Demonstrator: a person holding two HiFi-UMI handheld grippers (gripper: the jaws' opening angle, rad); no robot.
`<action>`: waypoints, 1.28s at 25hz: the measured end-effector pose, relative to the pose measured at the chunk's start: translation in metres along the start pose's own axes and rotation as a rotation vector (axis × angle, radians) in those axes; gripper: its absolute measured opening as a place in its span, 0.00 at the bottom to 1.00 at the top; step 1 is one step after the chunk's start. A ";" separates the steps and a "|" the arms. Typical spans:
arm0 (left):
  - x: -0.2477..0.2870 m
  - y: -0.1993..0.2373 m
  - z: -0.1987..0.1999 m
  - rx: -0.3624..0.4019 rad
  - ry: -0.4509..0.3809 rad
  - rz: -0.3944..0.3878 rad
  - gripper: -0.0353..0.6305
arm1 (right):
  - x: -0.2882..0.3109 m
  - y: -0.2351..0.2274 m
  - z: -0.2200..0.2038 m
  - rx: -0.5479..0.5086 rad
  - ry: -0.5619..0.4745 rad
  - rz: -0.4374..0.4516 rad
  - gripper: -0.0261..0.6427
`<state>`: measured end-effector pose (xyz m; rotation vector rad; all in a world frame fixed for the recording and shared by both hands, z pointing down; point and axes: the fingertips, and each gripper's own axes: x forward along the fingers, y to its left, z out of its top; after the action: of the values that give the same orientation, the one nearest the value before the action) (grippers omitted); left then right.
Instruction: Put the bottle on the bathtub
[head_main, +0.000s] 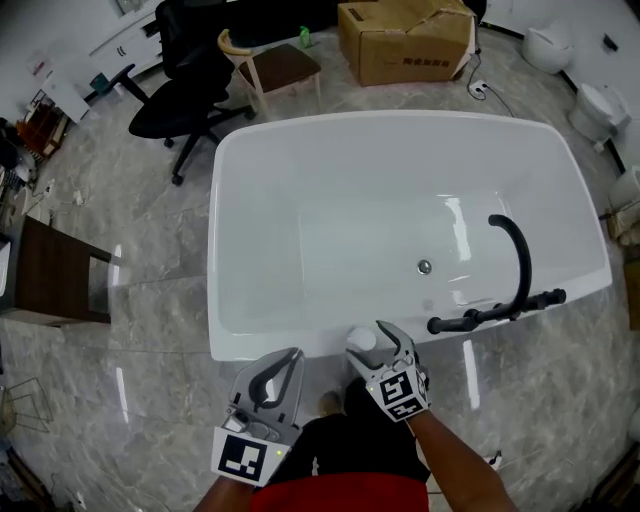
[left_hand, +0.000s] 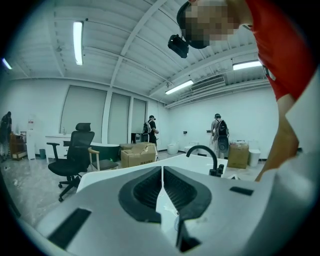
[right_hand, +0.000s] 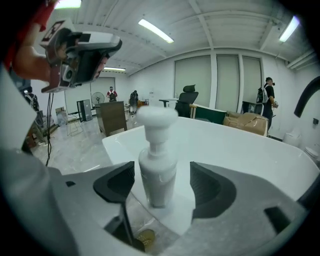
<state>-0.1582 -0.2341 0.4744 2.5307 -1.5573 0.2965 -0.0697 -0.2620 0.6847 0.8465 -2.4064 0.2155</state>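
A white pump bottle (head_main: 361, 339) stands upright on the near rim of the white bathtub (head_main: 262, 343). My right gripper (head_main: 369, 344) is open around it. In the right gripper view the bottle (right_hand: 157, 170) rises between the two dark pads (right_hand: 117, 184) of that gripper (right_hand: 162, 184), with a small gap on each side. My left gripper (head_main: 278, 366) hangs just left of it in front of the tub, shut and empty. In the left gripper view the left gripper (left_hand: 162, 189) has its jaws pressed together and looks over the tub rim (left_hand: 112, 171).
A black curved faucet (head_main: 517, 268) is mounted on the tub's right rim. Beyond the tub stand a black office chair (head_main: 185, 92), a wooden chair (head_main: 277, 66) and a cardboard box (head_main: 405, 42). A dark table (head_main: 50, 276) is at the left, toilets (head_main: 600, 106) at the right. People stand far off.
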 end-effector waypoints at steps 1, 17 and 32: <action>-0.005 -0.003 0.003 0.003 -0.014 -0.008 0.08 | -0.011 0.000 0.007 0.007 -0.019 -0.014 0.55; -0.064 -0.050 0.081 -0.038 -0.246 -0.079 0.08 | -0.198 0.023 0.166 0.113 -0.370 -0.133 0.16; -0.042 -0.128 0.112 -0.006 -0.255 -0.086 0.08 | -0.270 0.004 0.176 0.132 -0.492 -0.072 0.05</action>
<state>-0.0530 -0.1665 0.3522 2.7084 -1.5203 -0.0439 0.0177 -0.1746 0.3869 1.1540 -2.8312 0.1515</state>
